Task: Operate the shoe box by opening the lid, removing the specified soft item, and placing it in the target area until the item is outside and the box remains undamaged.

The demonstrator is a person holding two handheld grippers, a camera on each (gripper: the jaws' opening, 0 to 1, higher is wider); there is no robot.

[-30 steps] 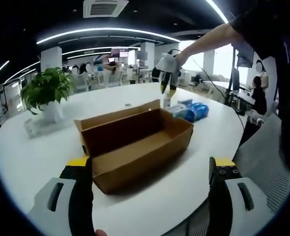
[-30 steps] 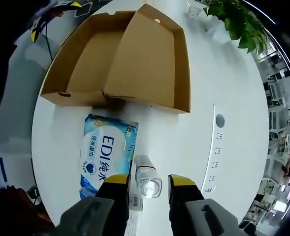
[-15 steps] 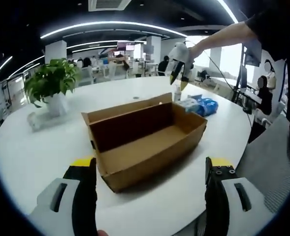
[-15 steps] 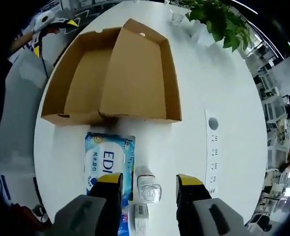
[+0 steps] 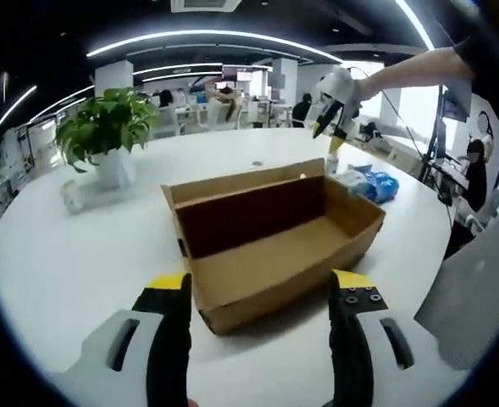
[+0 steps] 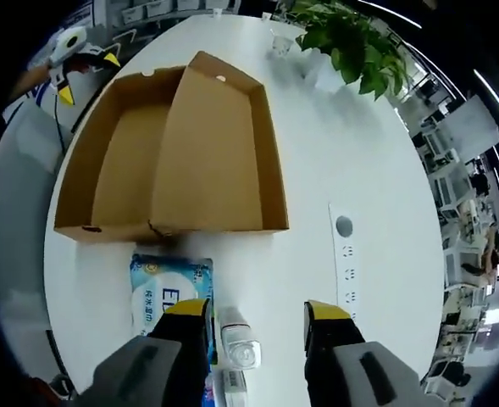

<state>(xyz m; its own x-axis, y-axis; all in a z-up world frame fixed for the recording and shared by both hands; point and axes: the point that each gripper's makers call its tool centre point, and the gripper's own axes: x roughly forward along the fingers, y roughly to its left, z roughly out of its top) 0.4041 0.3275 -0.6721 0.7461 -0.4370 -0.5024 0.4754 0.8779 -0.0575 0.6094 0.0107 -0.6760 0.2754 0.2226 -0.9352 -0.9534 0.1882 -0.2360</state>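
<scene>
On round white table [image 5: 54, 254]: open brown cardboard shoe box [image 5: 274, 242], lid folded back, interior seemingly bare. Outside box, just beside its long wall: blue-and-white soft tissue pack [image 6: 166, 284], next to small clear plastic bottle [image 6: 241, 339]. Removal and placement judged essentially done; next move calls for withdrawal without knocking box. Left gripper [image 5: 262, 284]: jaws wide, holding nothing, before box. Right gripper [image 6: 249, 307]: jaws apart, empty, above bottle. Pack partly cut off by right jaw; target-area marking not discernible.

Left view low, right overhead; both share the shoe box [image 5: 270, 246].
</scene>
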